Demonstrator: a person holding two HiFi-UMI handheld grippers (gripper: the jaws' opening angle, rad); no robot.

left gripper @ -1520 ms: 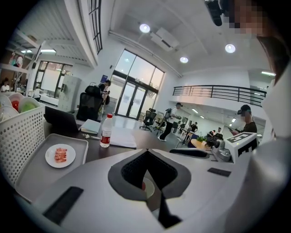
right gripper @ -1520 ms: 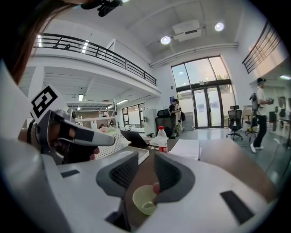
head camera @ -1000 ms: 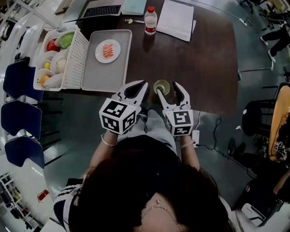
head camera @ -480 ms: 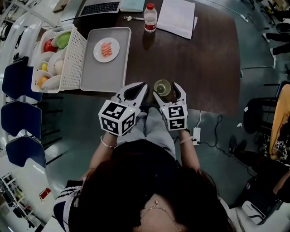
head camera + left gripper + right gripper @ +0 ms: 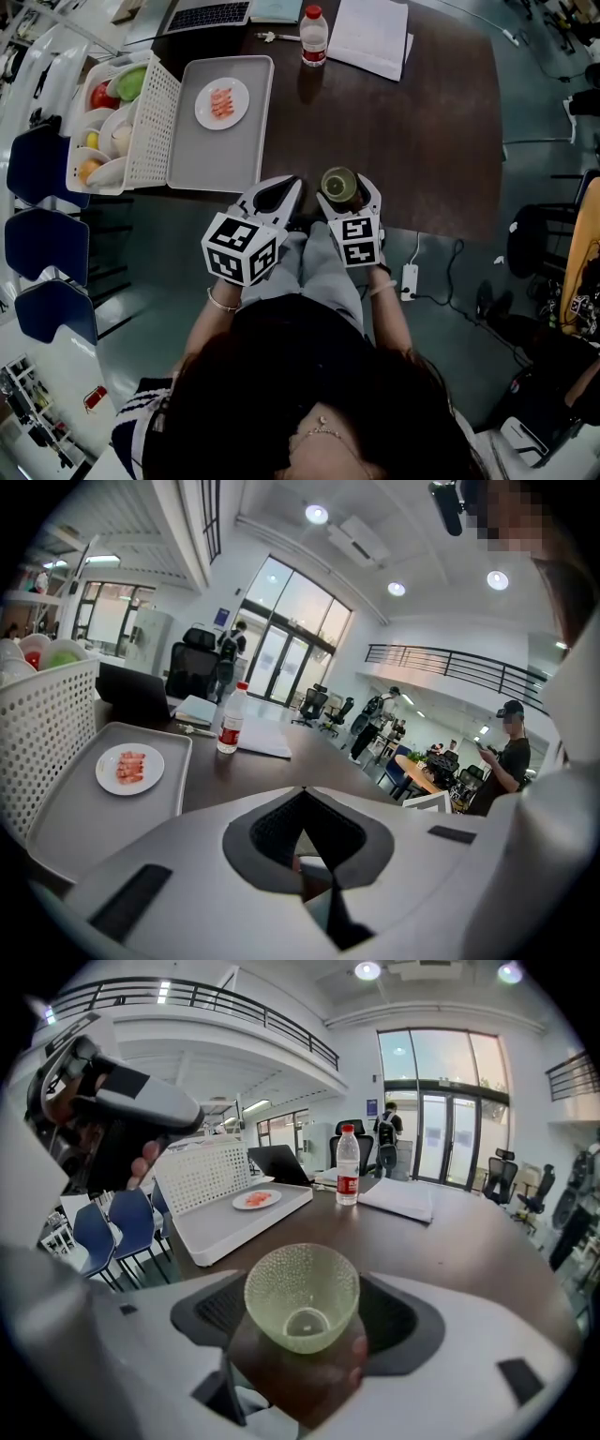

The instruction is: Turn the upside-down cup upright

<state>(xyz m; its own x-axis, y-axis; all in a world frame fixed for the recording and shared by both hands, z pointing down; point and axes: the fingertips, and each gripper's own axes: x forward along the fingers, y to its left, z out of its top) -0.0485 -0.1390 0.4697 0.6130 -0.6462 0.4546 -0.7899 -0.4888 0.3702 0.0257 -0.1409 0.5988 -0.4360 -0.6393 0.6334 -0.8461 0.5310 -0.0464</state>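
A pale green dimpled glass cup (image 5: 339,184) stands upright, mouth up, on the dark table (image 5: 422,141) close to its front edge. My right gripper (image 5: 349,194) straddles it. Its jaws have just been opening and now stand wide, with the cup (image 5: 302,1293) between them and a gap on each side. Just left of the cup, at the table edge, my left gripper (image 5: 279,190) is shut with nothing in it.
A white tray (image 5: 202,155) with a small plate of food (image 5: 222,103) lies at the back left, beside a white basket (image 5: 155,112) of bowls and fruit. A water bottle (image 5: 312,39), papers (image 5: 370,37) and a laptop (image 5: 211,14) sit along the far edge. Blue chairs (image 5: 42,244) stand left.
My right gripper has sunk toward the table around the cup and its jaws have spread wider. The cup stays upright in the same spot. The left gripper has kept still.
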